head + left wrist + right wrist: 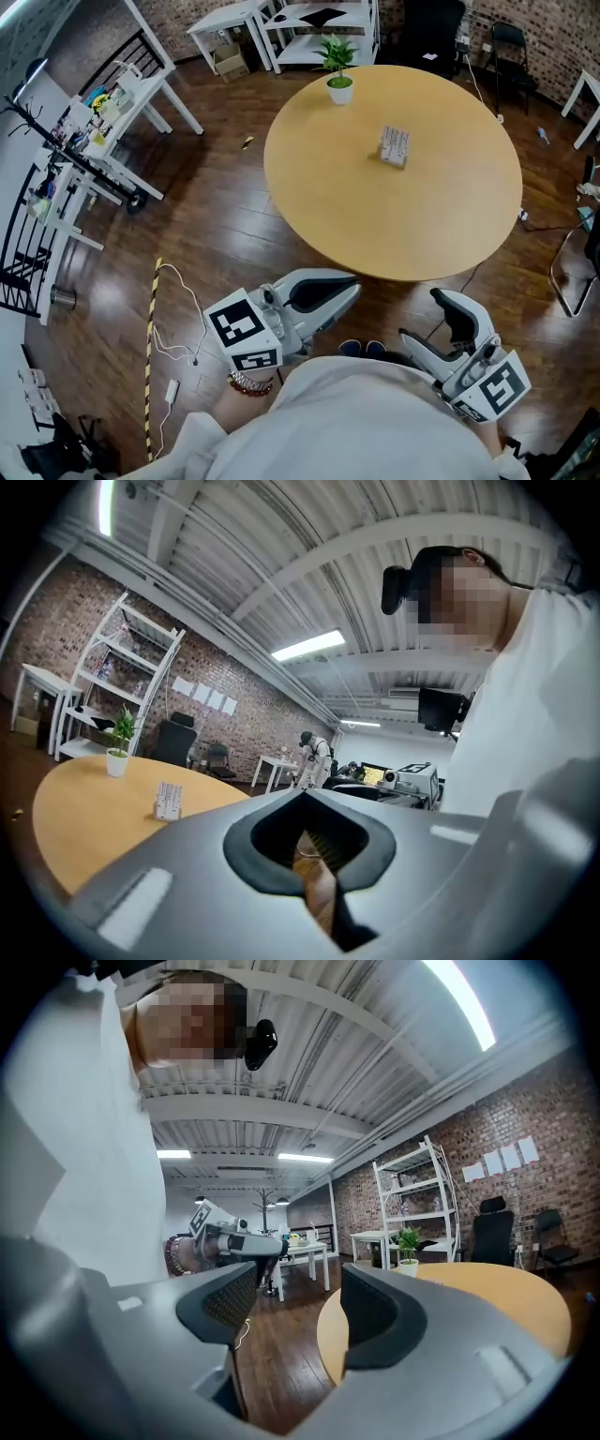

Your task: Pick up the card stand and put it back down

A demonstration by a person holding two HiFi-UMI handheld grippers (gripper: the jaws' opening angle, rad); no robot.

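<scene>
card stand (394,146) on round table (422,220), print unreadable; left tongs (352,286) together, right tongs (420,315) apart, empty

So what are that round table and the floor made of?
Table: probably wood or wood-look laminate, judging by the even pale tan, smooth matte top with no clear grain. Floor: dark wood or laminate planks, since board seams show and the glossy finish reflects light.
</scene>
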